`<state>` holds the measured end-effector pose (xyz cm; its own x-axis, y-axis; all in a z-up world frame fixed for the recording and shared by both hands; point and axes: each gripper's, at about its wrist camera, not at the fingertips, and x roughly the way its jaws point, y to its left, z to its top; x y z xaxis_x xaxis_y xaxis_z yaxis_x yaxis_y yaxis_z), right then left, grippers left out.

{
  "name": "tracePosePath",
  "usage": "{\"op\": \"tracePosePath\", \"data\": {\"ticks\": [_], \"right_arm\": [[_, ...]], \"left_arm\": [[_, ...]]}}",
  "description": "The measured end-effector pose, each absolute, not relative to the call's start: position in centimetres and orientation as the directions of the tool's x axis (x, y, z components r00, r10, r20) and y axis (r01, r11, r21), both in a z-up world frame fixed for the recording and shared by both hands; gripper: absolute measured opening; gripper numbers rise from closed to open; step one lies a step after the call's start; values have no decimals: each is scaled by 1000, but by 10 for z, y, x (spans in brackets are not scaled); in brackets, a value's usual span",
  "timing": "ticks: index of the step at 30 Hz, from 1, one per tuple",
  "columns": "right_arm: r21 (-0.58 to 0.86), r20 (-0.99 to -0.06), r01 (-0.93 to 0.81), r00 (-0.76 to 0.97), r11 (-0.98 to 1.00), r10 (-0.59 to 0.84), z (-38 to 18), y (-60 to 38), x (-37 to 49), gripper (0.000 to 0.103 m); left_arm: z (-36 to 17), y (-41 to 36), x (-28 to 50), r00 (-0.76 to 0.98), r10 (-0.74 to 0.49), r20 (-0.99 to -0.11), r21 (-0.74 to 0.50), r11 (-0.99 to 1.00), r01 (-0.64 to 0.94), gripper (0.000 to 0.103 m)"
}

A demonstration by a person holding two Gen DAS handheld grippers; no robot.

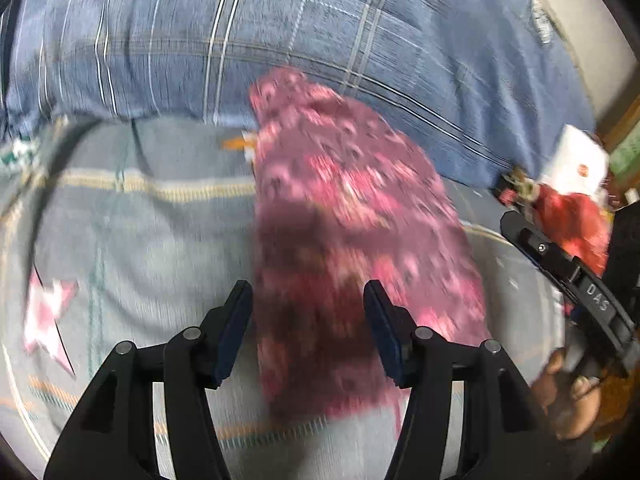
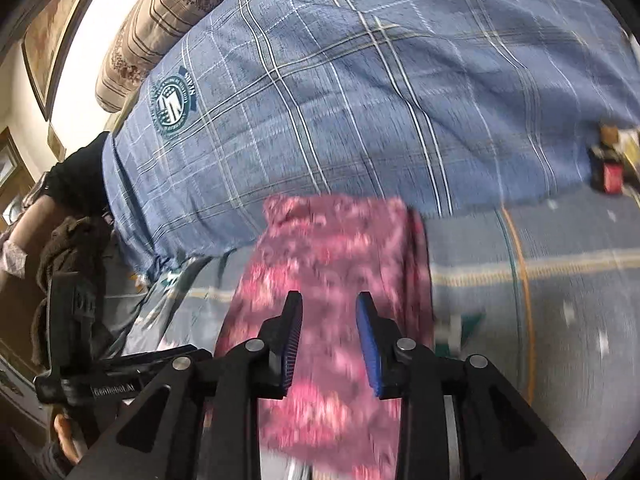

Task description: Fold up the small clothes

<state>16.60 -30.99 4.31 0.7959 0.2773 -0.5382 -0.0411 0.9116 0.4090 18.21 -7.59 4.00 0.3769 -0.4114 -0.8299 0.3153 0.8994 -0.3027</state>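
Both tongs stand with their jaws apart and nothing between them: my left gripper and my right gripper each hover over the pink floral garment, which I judge lets me choose an edge before biting. That garment lies as a long strip on the grey patterned bedsheet, its far end at twelve o'clock touching the blue plaid quilt; it looks already narrowed lengthwise. In the left view my right-hand tool sits at three o'clock, beside the cloth. Both pictures are smeared, so I can't read hems or seams. A red bundle lies at two o'clock, well apart, probably waiting.
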Motion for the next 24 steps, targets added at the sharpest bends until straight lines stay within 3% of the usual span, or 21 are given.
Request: {"op": "tracePosePath", "data": {"ticks": [3,5,16,18,20,24], "right_arm": [[370,-598,-1,765,929,239,23,-306,196,30],[322,-708,60,677,945,198,-12,-305,211,26],[462,-572,31,775,886,271,11,-327,231,32],[466,-582,31,763,884,280,7,-324,239,32],[408,-681,54,683,912,264,-12,-315,257,33],[378,-698,57,674,924,243,-4,-313,258,32]], "left_arm": [[24,-92,200,372,-362,-855,-260,918,298,57],[8,-98,209,344,-351,-871,-260,923,283,61],[6,-84,214,338,-398,-853,-306,906,293,66],[8,-85,214,341,-393,-854,-298,907,298,68],[10,-81,211,340,-390,-856,-296,908,297,70],[12,-74,218,316,-425,-848,-336,893,299,70]]}}
